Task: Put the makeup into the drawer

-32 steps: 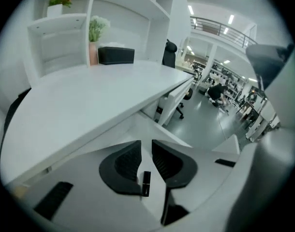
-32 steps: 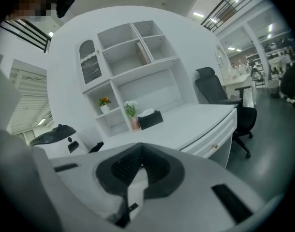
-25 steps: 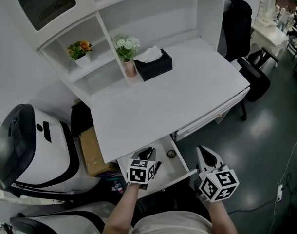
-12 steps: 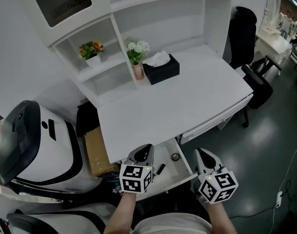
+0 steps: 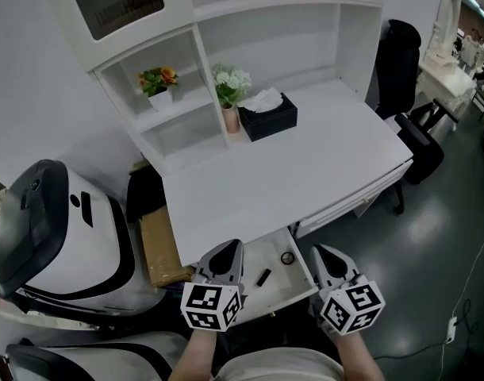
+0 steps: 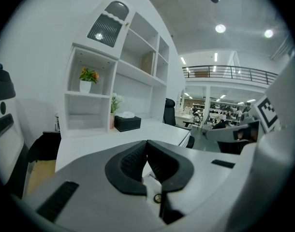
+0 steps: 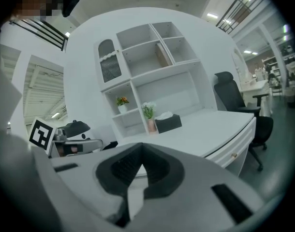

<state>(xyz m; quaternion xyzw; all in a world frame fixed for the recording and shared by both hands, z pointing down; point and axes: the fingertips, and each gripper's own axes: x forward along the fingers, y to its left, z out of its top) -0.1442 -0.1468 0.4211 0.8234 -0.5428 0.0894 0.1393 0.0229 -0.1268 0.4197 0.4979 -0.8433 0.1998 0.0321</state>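
The white desk's small drawer (image 5: 255,254) stands pulled out below the front edge. Inside it lie a slim black makeup stick (image 5: 263,277) and a small round ring-like piece (image 5: 287,257), also glimpsed below the left gripper's jaws as a ring (image 6: 158,197). My left gripper (image 5: 230,247) (image 6: 147,143) hovers above the drawer's left part, shut, with nothing between its pads. At the drawer's right corner my right gripper (image 5: 320,250) (image 7: 140,152) is lifted as well, its tips meeting and empty. Both point across the desktop (image 5: 290,165) toward the shelves.
At the desk's back stand a black tissue box (image 5: 267,116) and a pink vase of white flowers (image 5: 231,94); an orange flower pot (image 5: 159,82) sits in a shelf cubby. A white-and-black machine (image 5: 51,228) and a cardboard box (image 5: 156,248) are left, a black office chair (image 5: 405,62) right.
My left gripper has risen out of the drawer and drawn back, its jaws closing empty; the black stick stays in the drawer. The right gripper shifted slightly.
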